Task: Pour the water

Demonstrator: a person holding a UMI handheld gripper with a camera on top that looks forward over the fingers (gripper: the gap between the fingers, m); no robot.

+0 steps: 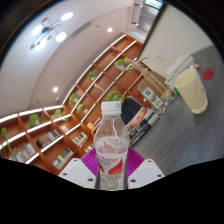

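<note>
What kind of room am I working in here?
Probably an office or showroom: lit wall shelves with plants and books, recessed ceiling lights, and a grey table bearing a cup. The gripper is shut on a water bottle.

shelving: long wooden wall shelves (75, 105), lit, holding green plants (113, 97) and books
ceiling: white, round recessed lights (52, 37) on
floor: grey carpet (185, 140)
</note>
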